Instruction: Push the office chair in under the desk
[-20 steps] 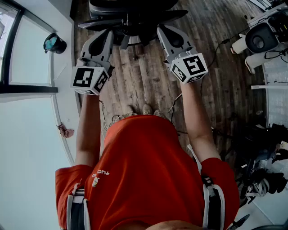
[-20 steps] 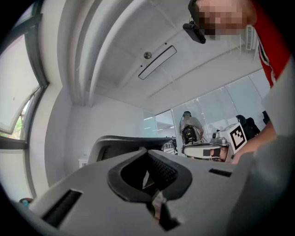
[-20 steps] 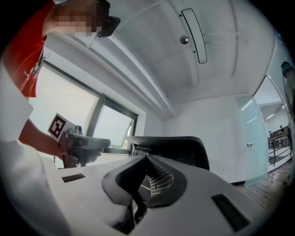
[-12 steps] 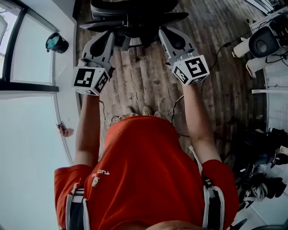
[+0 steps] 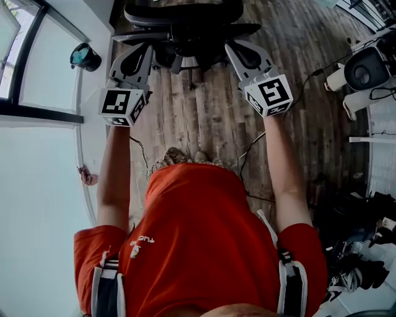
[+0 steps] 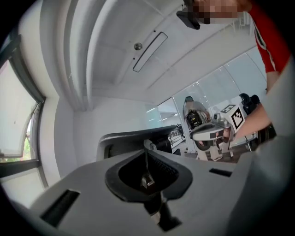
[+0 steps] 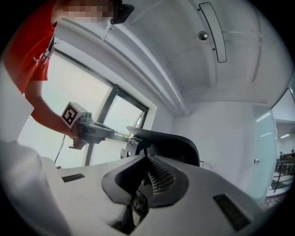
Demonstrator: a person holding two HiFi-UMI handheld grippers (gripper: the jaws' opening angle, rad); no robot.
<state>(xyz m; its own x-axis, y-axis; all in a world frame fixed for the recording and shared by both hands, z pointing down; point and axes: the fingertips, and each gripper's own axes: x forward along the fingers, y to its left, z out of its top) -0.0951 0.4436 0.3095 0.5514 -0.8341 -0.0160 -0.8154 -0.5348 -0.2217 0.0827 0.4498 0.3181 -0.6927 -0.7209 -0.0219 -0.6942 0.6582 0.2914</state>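
Note:
The black office chair point(image 5: 182, 18) stands at the top of the head view on the wood floor, its back toward me. My left gripper point(image 5: 147, 46) reaches the chair's left side and my right gripper point(image 5: 231, 44) its right side. Both are shut with nothing between the jaws. Whether the tips press on the chair is not clear. In the left gripper view the shut jaws point(image 6: 146, 154) point at the chair's dark curved back point(image 6: 133, 137). The right gripper view shows the same, with jaws point(image 7: 146, 159) before the chair back point(image 7: 173, 144). No desk is visible.
A glass wall and white ledge point(image 5: 37, 161) run along the left, with a dark teal object point(image 5: 85, 57) on the ledge. Cables point(image 5: 247, 155) trail over the floor. White equipment point(image 5: 365, 65) stands at the right, and dark gear point(image 5: 365, 247) lies lower right.
The person has stepped forward; their shoes have slipped out of sight under the torso. Both grippers stay at the chair's back, a little wider apart and still shut.

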